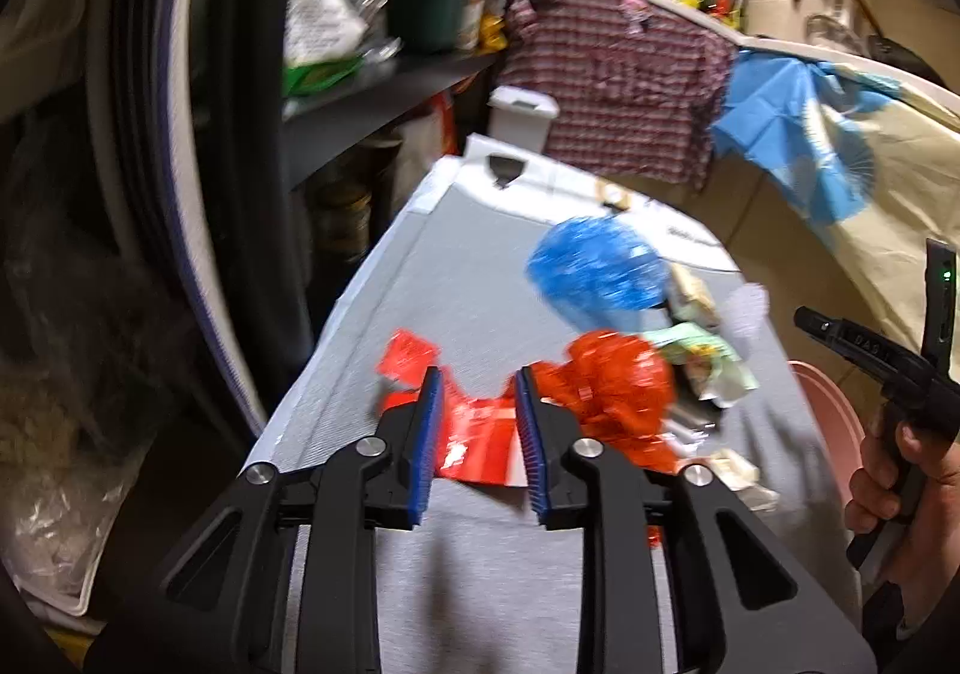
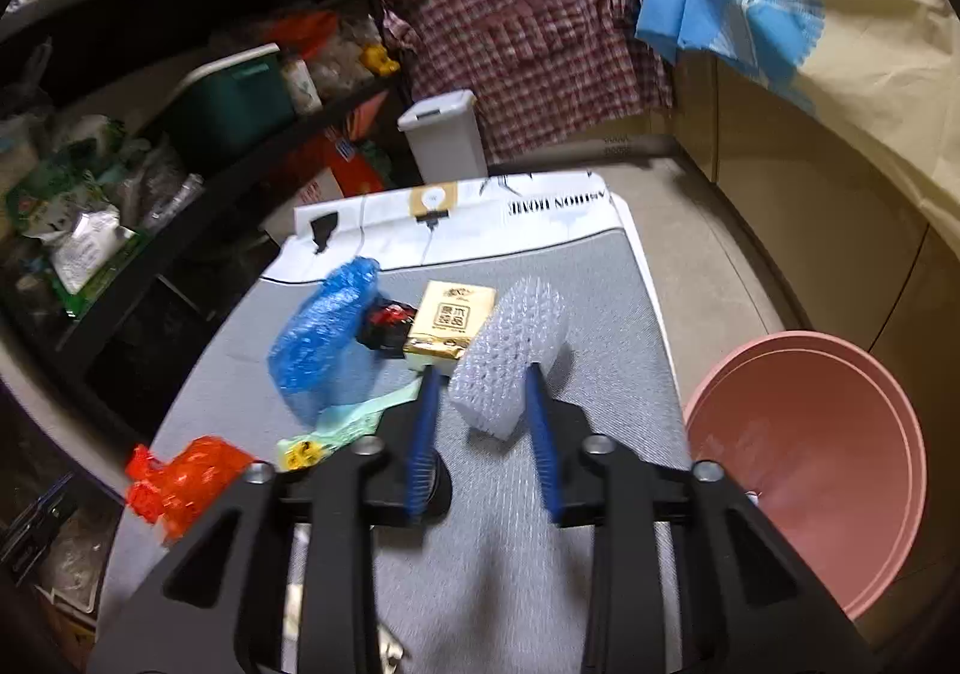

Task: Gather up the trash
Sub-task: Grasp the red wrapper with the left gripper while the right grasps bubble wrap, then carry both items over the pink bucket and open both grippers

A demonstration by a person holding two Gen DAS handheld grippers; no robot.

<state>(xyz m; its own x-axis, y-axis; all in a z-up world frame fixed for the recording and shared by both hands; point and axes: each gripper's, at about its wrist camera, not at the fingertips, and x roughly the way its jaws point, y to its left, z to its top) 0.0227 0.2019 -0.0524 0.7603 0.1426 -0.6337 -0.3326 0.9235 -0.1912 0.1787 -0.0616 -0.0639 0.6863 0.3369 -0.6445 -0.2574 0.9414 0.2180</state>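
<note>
Trash lies on a grey mat [image 1: 480, 302]. My left gripper [image 1: 479, 383] is open over a flat red wrapper [image 1: 483, 443], its jaws on either side of it. A crumpled red plastic bag [image 1: 612, 380] lies just right of it, with a blue bubble-wrap bag [image 1: 597, 269] behind. My right gripper [image 2: 480, 381] is open, its jaws astride the near end of a clear bubble-wrap piece [image 2: 510, 350]. A tan box [image 2: 450, 317], the blue bag [image 2: 324, 338], a green wrapper [image 2: 354, 416] and the red bag [image 2: 180, 479] lie to its left.
A pink bucket [image 2: 822, 464] stands on the floor right of the mat. A white lidded bin [image 2: 444, 134] stands behind the mat. Dark shelves [image 2: 180, 146] full of goods run along the left. A plaid shirt [image 2: 528, 32] and a blue cloth [image 2: 720, 2] hang over the counter.
</note>
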